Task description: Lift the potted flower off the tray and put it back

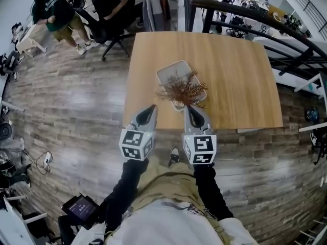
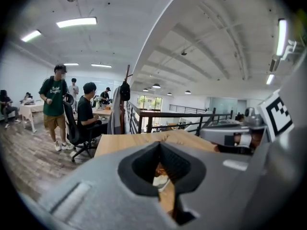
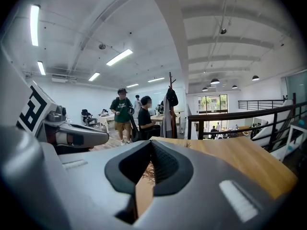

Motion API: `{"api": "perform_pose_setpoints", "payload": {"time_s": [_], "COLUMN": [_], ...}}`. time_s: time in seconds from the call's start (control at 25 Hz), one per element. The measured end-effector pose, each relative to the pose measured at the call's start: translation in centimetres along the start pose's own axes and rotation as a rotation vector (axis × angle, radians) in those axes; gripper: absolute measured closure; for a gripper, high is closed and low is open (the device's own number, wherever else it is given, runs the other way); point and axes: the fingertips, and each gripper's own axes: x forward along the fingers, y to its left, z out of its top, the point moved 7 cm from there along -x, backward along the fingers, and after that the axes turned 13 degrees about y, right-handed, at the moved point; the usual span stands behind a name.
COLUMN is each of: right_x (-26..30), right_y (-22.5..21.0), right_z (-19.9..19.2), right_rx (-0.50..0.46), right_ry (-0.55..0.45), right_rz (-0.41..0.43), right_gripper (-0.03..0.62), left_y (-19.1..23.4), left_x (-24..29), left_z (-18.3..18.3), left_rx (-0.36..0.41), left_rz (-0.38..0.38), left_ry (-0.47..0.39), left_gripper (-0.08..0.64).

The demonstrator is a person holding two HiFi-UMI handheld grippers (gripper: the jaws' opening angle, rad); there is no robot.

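A potted flower with dry brown twigs stands on the near end of a white tray on the wooden table. The twigs hide its pot. Both grippers hover at the table's near edge, just short of the plant. My left gripper is to the plant's lower left with its jaws together and nothing in them. My right gripper is right below the twigs, also shut and empty. In the right gripper view the twigs show through the gap behind the closed tips. The left gripper view shows its tips meeting.
Two people and office chairs are beyond the table's far left corner. A dark railing runs along the back right. Wood-plank floor surrounds the table. My shoe is below the table's near edge.
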Motion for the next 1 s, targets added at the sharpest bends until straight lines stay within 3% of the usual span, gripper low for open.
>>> {"api": "perform_pose_setpoints", "payload": {"time_s": [0.36, 1.0], "right_x": [4.3, 8.7], "right_y": [0.8, 0.2], "right_z": [-3.3, -10.3], "right_rx": [0.024, 0.076], "right_ry": [0.143, 0.308], "right_rz": [-0.029, -0.035], "right_gripper": [0.586, 0.586], "left_y": [3.6, 3.9], "left_x": [3.4, 7.6], "left_z": [-1.9, -7.2], "left_rx": [-0.029, -0.049], "left_rz": [-0.044, -0.087], "left_ry": [0.091, 0.230], "left_gripper": [0.558, 0.558]}}
